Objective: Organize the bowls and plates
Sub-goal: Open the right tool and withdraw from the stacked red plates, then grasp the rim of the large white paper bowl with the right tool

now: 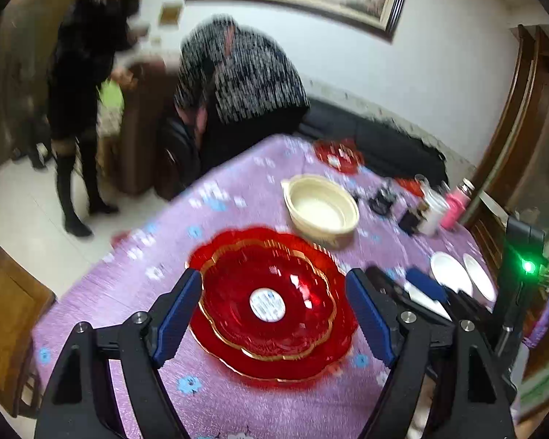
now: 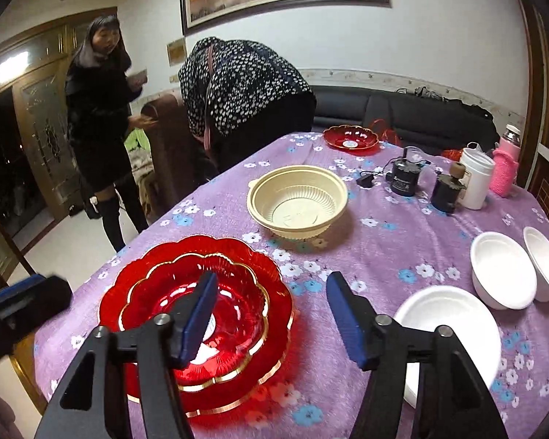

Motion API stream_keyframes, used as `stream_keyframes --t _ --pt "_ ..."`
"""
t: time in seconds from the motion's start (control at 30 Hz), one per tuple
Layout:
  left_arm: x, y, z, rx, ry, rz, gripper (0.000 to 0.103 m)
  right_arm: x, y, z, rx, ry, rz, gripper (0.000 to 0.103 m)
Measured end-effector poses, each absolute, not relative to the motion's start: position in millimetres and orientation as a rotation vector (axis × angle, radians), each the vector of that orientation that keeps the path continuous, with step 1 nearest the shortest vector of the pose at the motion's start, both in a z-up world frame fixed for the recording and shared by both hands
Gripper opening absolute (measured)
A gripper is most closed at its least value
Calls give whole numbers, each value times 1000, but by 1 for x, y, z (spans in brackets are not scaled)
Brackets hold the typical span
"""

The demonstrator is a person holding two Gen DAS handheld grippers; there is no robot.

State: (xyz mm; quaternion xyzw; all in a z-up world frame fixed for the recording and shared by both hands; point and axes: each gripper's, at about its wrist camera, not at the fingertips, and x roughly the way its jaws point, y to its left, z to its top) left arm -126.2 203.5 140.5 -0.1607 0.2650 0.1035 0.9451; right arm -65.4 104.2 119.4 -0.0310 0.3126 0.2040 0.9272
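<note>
Both my left hand-held gripper (image 1: 274, 314) and right hand-held gripper (image 2: 271, 314) hang released, empty, above the nested red plates (image 2: 197, 314) at the table's (image 2: 384, 256) near edge. Bumping them could slide them off the cloth. Farther: white bowls (image 2: 503, 269) right, cream bowl (image 2: 296, 201) centre, two people beyond.

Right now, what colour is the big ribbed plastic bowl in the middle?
The ribbed plastic bowl is cream, clearest in the right wrist view.
</note>
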Motion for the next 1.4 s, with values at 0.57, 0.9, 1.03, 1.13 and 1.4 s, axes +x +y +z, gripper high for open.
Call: stream_keyframes --t 0.57,0.9,1.03,1.13,1.4 --pt "-117 115 158 -159 482 207 98 -78 -21 115 19 610 288 70" --pt "-95 85 134 -153 605 111 98 -54 -155 109 261 622 60 75" --pt "-83 74 121 -143 647 81 98 -44 -169 89 333 676 69 74" --pt "-77 65 114 -126 670 64 98 -38 -167 77 353 702 105 74" --pt "-32 43 97 -121 763 -15 98 -32 -153 54 392 772 207 69"
